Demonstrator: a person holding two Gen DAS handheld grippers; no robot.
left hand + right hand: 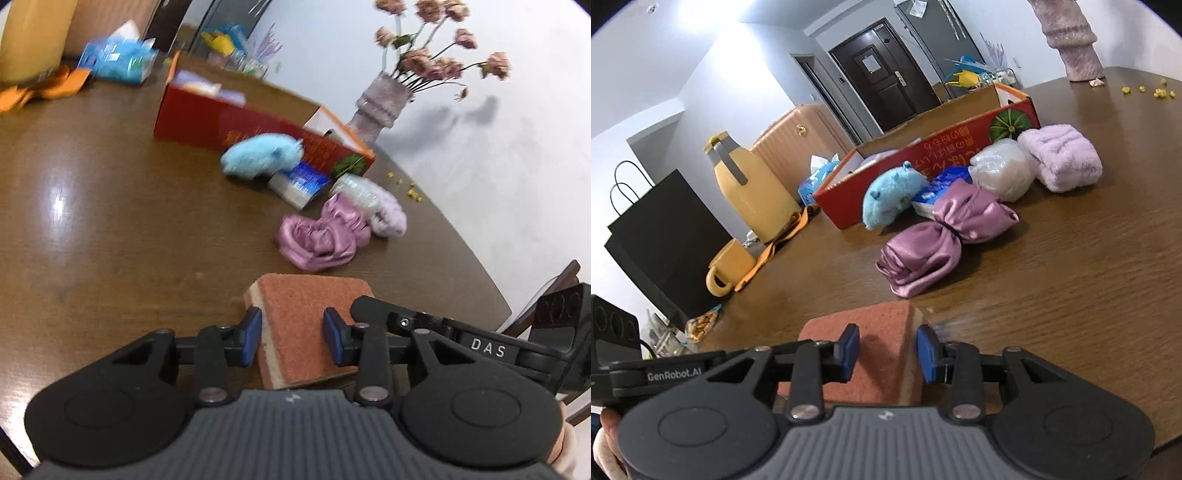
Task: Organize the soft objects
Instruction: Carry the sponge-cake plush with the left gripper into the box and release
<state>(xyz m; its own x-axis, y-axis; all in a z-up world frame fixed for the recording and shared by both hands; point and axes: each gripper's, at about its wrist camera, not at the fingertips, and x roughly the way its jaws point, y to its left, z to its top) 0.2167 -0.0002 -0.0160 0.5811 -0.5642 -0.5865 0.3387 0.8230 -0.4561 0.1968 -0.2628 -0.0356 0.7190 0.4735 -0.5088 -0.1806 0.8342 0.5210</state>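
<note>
An orange sponge [303, 306] with a yellow underside lies on the brown table [110, 229], close in front of both grippers. My left gripper [293, 336] stands partly open: one blue pad sits by the sponge's left edge, the other over its top face. My right gripper [888, 350] is likewise partly open over the same sponge [871, 325], its right pad beside the yellow edge. Farther off lie a pink satin bundle [945, 236], a blue plush toy [890, 192], a white bagged ball [1001, 170] and a lilac fluffy cloth [1063, 162], beside an open red box [960, 144].
A vase of dried flowers [376, 107] stands at the table's far edge, with yellow crumbs [1156, 92] near it. A yellow jug [750, 188], a yellow mug [727, 269] and a black paper bag [653, 236] stand at the left. A blue packet [942, 184] lies by the box.
</note>
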